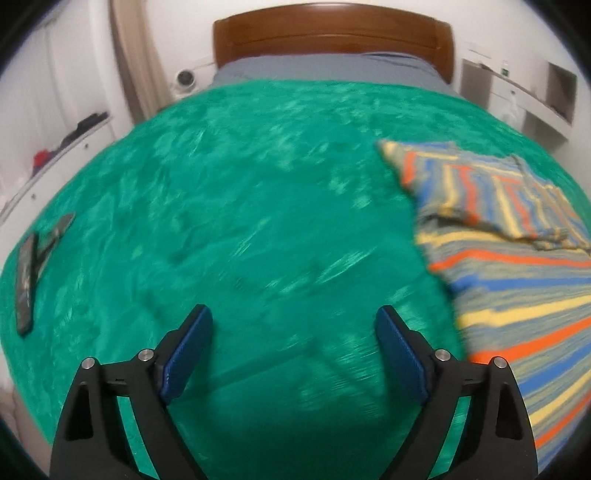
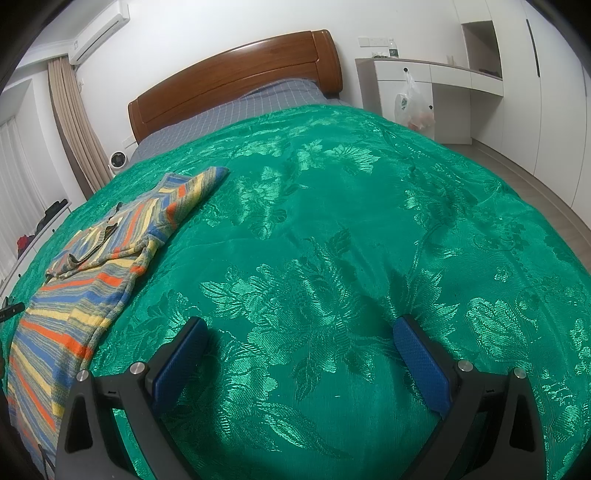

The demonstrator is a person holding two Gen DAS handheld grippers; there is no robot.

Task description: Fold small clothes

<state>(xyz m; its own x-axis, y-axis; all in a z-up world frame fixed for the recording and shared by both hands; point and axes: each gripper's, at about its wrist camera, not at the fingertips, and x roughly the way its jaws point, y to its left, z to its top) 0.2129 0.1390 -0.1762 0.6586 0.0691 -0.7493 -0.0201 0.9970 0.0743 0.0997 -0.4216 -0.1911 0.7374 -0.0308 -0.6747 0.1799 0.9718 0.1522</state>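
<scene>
Both hand-held grippers, left (image 1: 293, 325) and right (image 2: 303, 339), hung wide apart and empty above the green bedspread (image 2: 332, 221), striped garment (image 1: 517, 277) lying beside them.

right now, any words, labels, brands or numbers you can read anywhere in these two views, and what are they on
No text can be read in either view.
Plastic bag hanging on the white cabinet: a green print, too small to read.
Bottle on the cabinet: label too small.
Air conditioner: no legible mark.
Small green sign on the wall: blurred.
Striped sweater and green bedspread: pattern only, no writing.
</scene>
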